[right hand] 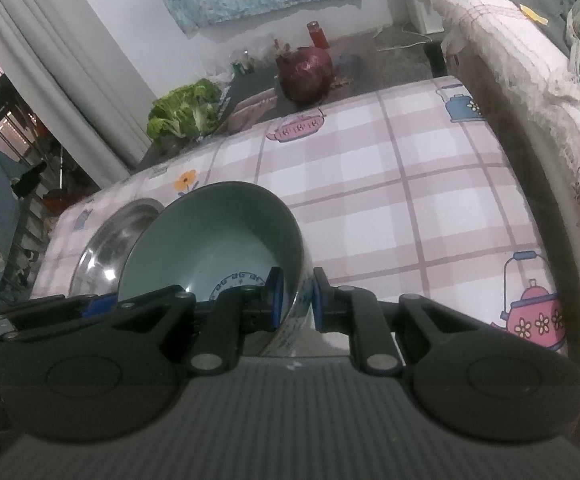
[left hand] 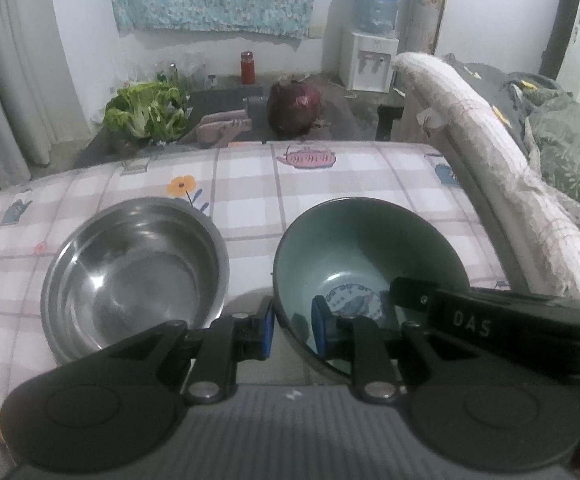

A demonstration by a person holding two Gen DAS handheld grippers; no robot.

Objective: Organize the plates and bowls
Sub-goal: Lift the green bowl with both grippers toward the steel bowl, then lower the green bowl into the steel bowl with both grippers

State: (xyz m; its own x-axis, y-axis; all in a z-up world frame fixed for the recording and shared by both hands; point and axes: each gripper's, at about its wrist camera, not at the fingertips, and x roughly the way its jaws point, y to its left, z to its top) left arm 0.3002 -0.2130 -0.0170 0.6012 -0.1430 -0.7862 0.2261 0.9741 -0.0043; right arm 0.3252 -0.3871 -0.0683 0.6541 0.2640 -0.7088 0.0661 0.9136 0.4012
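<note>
Jaws on both sides straddle the rim of the same green bowl (left hand: 363, 264): our left gripper (left hand: 292, 330) has one blue pad outside the wall and one inside, with a narrow gap showing on either side of the wall, so we cannot tell whether it is actually pinching; our right gripper (right hand: 294, 298) sits the same way on the opposite side of the rim, one pad inside the bowl and one outside, and there too we cannot tell whether the grip is closed on it. The green bowl looks tilted in the right wrist view, its opening leaning toward the far left corner of the desk (right hand: 429, 184), which wears a pink checked cloth with teapots. Just beside it, toward the desk's left edge, stands a steel bowl (left hand: 138, 276), upright on the cloth. Beyond the far edge we see leafy greens (left hand: 146, 112) and a red cabbage (left hand: 294, 109).
</note>
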